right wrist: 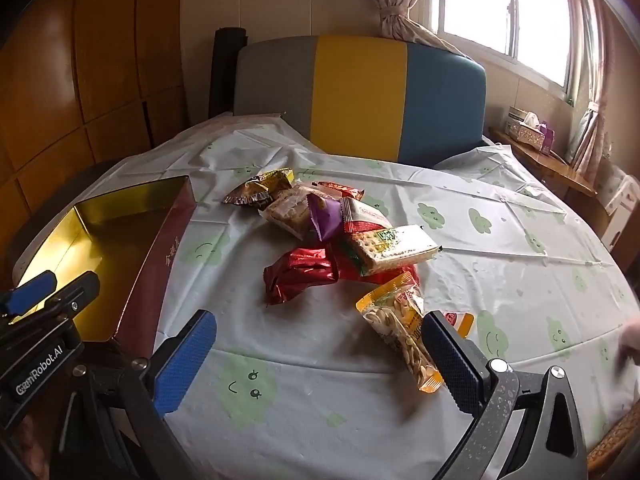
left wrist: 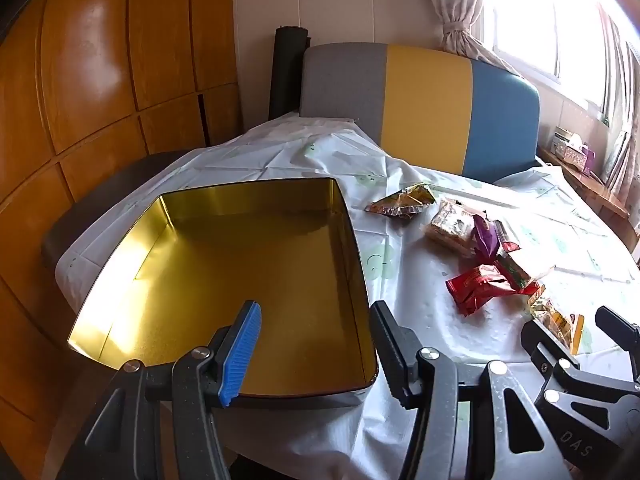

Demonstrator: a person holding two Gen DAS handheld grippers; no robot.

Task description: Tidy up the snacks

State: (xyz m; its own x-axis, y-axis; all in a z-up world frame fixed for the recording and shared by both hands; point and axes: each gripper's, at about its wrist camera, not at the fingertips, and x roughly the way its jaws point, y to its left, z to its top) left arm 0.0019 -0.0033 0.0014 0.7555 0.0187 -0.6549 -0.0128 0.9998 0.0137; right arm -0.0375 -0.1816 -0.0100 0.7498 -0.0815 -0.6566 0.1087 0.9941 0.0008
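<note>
The right hand-held gripper (right wrist: 320, 354) gapes wide and empty; the seed packet (right wrist: 404, 332) lies just ahead toward its right finger, long axis roughly along the reach. The left hand-held gripper (left wrist: 316, 344) hangs part-open, empty, over the tin (left wrist: 200, 240).

Both tilt downward, jaws apart and holding nothing: the left hand-held gripper (left wrist: 316, 344) partly spread, the right hand-held gripper (right wrist: 318, 356) spread widest.

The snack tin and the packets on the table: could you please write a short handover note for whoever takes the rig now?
Left tool: open, holding nothing, at the near right corner of the tin.
Right tool: wide open, holding nothing, with the nut packet just ahead by its right finger.
Tin: open, nothing inside, left of the snack pile on the tablecloth.
Done: nothing packed yet.
Left: move every packet into the tin, the nut packet probably first.
</note>
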